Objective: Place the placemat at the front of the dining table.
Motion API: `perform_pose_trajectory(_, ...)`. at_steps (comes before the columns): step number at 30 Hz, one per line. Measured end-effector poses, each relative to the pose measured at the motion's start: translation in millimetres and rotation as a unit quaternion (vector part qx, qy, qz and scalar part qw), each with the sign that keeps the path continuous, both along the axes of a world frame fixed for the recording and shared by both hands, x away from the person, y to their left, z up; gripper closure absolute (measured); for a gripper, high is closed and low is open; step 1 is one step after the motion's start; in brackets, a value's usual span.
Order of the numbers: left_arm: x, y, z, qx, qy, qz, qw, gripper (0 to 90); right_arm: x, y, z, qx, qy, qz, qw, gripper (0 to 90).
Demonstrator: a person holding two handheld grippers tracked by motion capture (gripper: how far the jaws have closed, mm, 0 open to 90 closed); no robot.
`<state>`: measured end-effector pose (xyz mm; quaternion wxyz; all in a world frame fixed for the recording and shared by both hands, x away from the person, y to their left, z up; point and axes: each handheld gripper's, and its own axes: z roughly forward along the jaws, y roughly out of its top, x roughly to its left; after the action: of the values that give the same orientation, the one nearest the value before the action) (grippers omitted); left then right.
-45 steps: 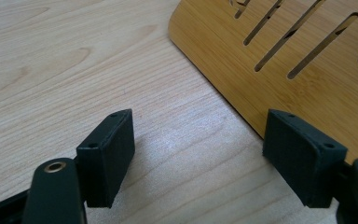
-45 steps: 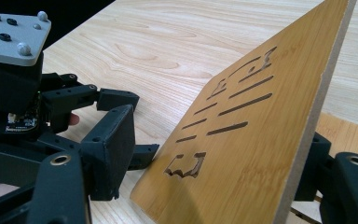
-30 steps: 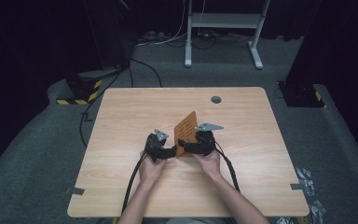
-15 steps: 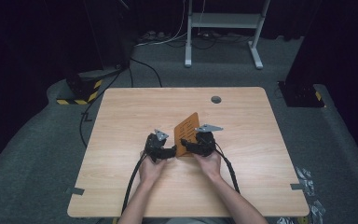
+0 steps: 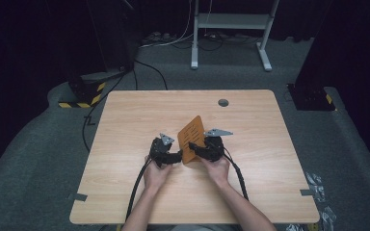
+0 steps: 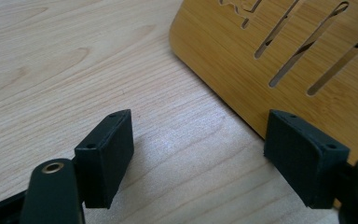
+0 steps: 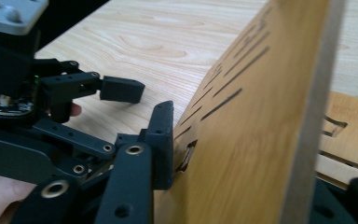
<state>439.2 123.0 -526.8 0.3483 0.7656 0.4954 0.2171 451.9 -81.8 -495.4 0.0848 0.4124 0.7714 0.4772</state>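
Two grippers, held low near the front middle of the wooden surface (image 5: 125,192), cables trailing back toward the person.

Left gripper (image 5: 169,156): jaws wide apart, nothing between the pads, resting just off the near corner of the lower bamboo panel (image 6: 242,70); right-hand pad (image 6: 303,154) overlapping that panel's edge, contact not certain.

Right gripper (image 5: 198,149): jaws just drawn in around the raised slotted bamboo panel (image 5: 192,138); left pad (image 7: 164,140) flat against the face, panel edge (image 7: 307,116) standing between the jaws; opposite pad hidden behind the board, so full clamp not confirmed, though grip looks set.

Bamboo stand, two hinged or slotted panels: one flat on the surface, one tilted up on edge, just ahead of both grippers, roughly centre.

Handling note, as judged: keep right grip square on the panel face, clear of the slots; steady the flat panel with the left before tilting further; avoid twisting the thin board.

Farther: round cable hole (image 5: 223,102) near the back edge; white frame legs (image 5: 265,57) on the grey floor beyond.
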Motion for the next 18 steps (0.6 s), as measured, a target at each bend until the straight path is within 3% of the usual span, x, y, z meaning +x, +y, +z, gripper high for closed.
perform_pose_trajectory(12, -0.8, 1.3, 0.1, 0.002, 0.001, -0.006, 1.0000, 23.6, -0.3, -3.1, 1.9, 0.029, 0.014, 0.016, 0.9994, 75.5)
perform_pose_trajectory(18, -1.3, 4.6, 0.2, -0.010, 0.003, -0.004, 0.9999, 22.6, -1.5, -4.9, 3.9, 0.045, 0.032, 0.021, 0.9983, 80.7)
